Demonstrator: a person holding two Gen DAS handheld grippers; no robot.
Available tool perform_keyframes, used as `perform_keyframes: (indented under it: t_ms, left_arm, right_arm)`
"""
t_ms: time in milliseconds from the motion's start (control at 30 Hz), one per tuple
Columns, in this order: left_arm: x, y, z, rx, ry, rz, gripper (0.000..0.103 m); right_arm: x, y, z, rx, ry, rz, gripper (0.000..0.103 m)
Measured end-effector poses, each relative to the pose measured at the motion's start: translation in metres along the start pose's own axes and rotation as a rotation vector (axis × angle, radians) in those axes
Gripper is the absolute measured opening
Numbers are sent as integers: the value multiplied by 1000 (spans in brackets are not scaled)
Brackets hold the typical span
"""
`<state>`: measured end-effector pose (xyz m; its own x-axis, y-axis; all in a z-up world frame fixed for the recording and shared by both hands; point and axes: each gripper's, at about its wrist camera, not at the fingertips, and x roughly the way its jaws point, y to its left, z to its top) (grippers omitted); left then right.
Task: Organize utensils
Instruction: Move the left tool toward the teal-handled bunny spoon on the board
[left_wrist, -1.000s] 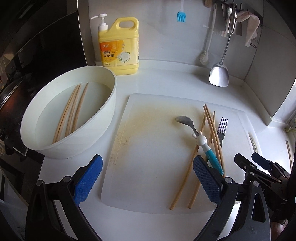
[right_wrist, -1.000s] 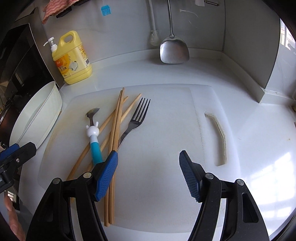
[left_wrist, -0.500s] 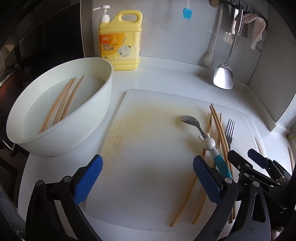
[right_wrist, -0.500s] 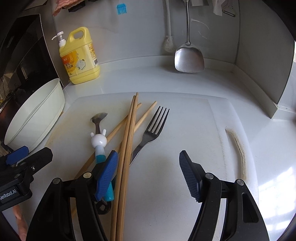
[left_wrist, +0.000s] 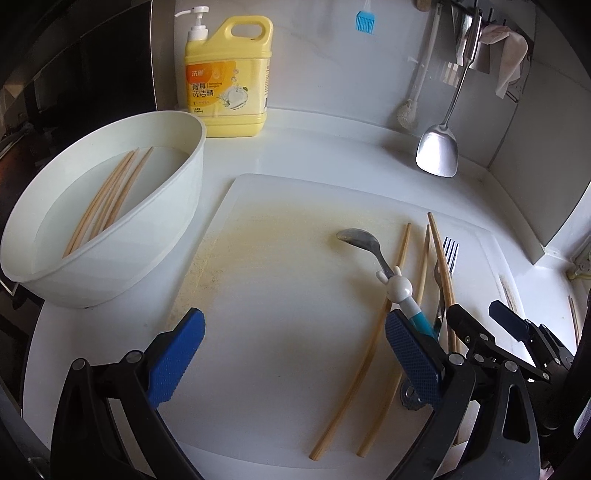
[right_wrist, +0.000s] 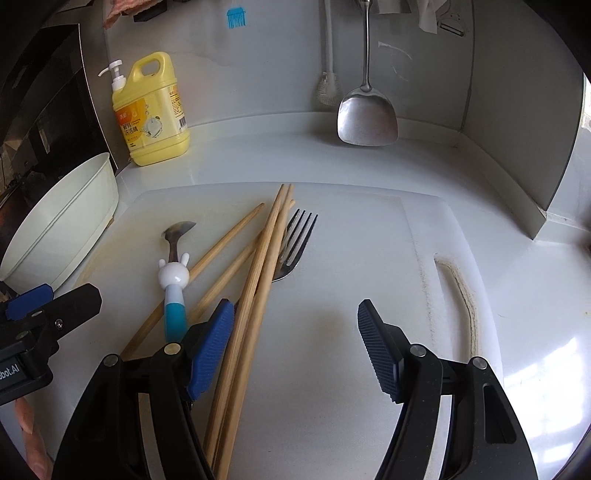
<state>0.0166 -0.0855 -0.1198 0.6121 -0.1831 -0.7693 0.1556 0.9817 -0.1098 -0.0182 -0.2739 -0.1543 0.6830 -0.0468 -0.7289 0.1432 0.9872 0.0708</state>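
Note:
On the white cutting board lie a spoon with a rabbit figure and blue handle, a steel fork and several wooden chopsticks. My right gripper is open low over the board. Two chopsticks run between its fingers, close to the left pad with no squeeze showing. My left gripper is open over the bare left half of the board, its right pad beside the spoon's handle. The white bowl on the left holds several chopsticks.
A yellow detergent bottle stands at the back wall behind the bowl. A steel spatula, a dish brush and a blue silicone brush hang on the wall. A dark appliance borders the left; a wall corner closes the right.
Both grippers have come lower and closer to the utensils. The pair of chopsticks now lies inside the right gripper's jaws. Both grippers stay as wide as before.

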Motion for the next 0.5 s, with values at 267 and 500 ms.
perform_keyframes:
  t_ms: [267,500]
  left_arm:
    - [6,-22,3,12,4,-29,96]
    - [13,-39,6,30,12,-28,96]
  right_arm:
    - [0,-15,-1,18,4,-14,66]
    - [-2,-28,-2,44,-9,-18,66]
